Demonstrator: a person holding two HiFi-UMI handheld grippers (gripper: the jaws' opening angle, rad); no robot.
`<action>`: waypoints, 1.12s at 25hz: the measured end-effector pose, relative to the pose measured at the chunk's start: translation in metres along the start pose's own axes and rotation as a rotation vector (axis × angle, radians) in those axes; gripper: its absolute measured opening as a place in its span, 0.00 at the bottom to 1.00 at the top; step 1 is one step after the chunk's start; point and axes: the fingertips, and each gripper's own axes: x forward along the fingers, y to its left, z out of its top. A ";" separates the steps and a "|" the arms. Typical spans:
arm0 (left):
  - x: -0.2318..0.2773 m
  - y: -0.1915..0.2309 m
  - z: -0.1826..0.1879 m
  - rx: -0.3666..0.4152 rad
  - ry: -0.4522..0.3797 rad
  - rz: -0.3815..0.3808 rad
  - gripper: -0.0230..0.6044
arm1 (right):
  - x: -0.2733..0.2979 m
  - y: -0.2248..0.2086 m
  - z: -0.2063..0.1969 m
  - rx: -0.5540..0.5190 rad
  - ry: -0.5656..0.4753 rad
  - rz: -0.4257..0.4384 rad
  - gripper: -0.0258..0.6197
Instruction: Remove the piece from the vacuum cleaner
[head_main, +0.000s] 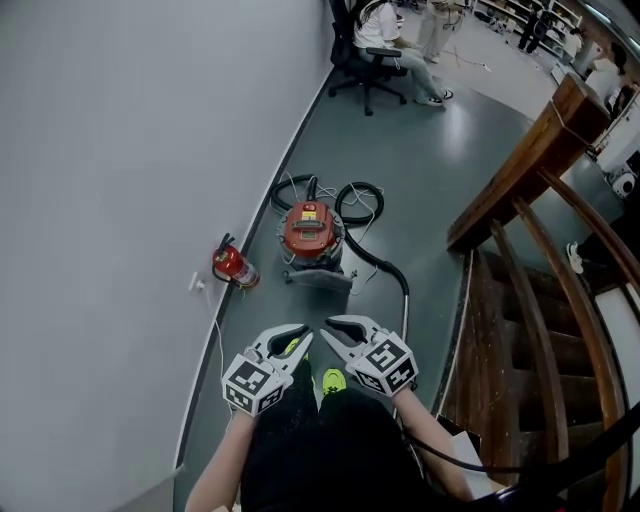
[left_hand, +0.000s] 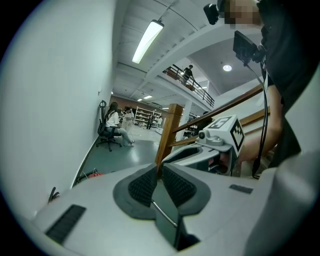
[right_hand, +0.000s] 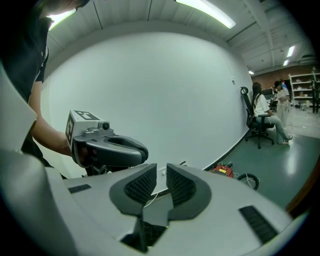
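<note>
Left claw (head_main: 298, 338) and right claw (head_main: 335, 328) both cracked slightly apart, nothing between. Vacuum cleaner (head_main: 310, 232) sits on floor (head_main: 430, 150) ahead, well apart from both.

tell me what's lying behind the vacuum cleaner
Loops of black hose and thin cable lie behind the vacuum cleaner. Their joins to it are hidden by its body.
</note>
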 end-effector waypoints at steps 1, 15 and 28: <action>0.001 0.001 0.000 -0.001 0.000 -0.009 0.09 | 0.002 -0.001 0.000 0.004 0.001 -0.001 0.13; 0.023 0.032 0.009 0.013 0.028 -0.122 0.13 | 0.028 -0.031 0.019 0.047 0.010 -0.075 0.13; 0.035 0.076 0.031 0.038 0.030 -0.226 0.12 | 0.063 -0.061 0.044 0.079 0.027 -0.157 0.13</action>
